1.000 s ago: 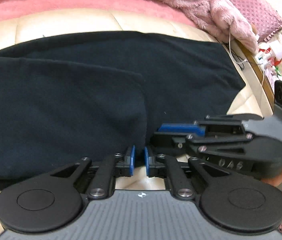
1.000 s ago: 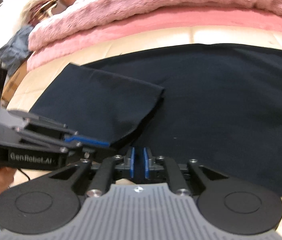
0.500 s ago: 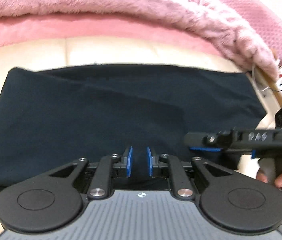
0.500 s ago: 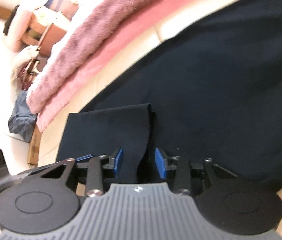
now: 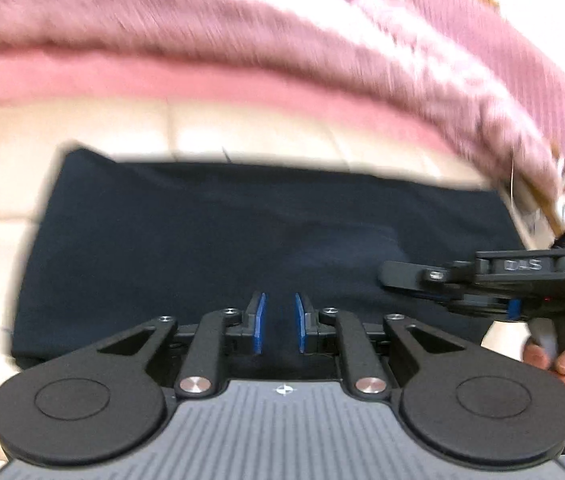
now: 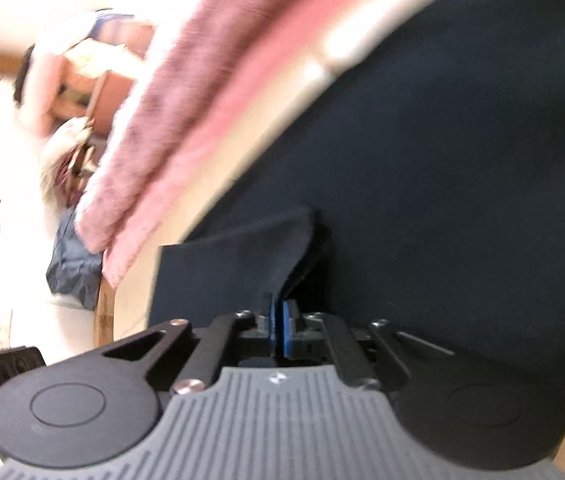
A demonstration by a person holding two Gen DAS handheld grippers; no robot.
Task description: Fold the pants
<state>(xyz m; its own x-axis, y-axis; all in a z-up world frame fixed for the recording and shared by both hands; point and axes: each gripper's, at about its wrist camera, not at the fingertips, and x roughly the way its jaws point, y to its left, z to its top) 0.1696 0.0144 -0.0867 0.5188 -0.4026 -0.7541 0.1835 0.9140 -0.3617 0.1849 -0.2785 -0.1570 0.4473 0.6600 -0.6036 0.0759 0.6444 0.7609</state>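
Since a second ago our left gripper [image 5: 279, 323] has lifted back from the cloth: then its blue pads sat at the edge of a folded flap with the right gripper [image 5: 396, 276] close against it, and now we look down over the whole dark navy pants [image 5: 242, 240] from farther off. Our left jaws stand a little apart, the pads [image 5: 259, 322] not pressing on anything we can make out, with dark cloth showing in the gap behind them. Whether a fold of it runs between them we cannot tell.

Our right gripper [image 6: 278, 330] has rolled, so its view now sits steeply tilted. Half a second ago its jaws stood wide on either side of the flap's edge; now they are clenched on that edge, and a corner of the pants [image 6: 462, 160] rises as a small peak from between the pads [image 6: 291, 326].

We see the pants spread flat on a cream quilted cushion [image 5: 82, 136], folded into a broad dark rectangle. Pink fluffy blankets [image 5: 202, 40] lie piled along the far side. In the left view the right gripper lies level over the pants' right edge, a hand [image 5: 562, 354] around its handle.
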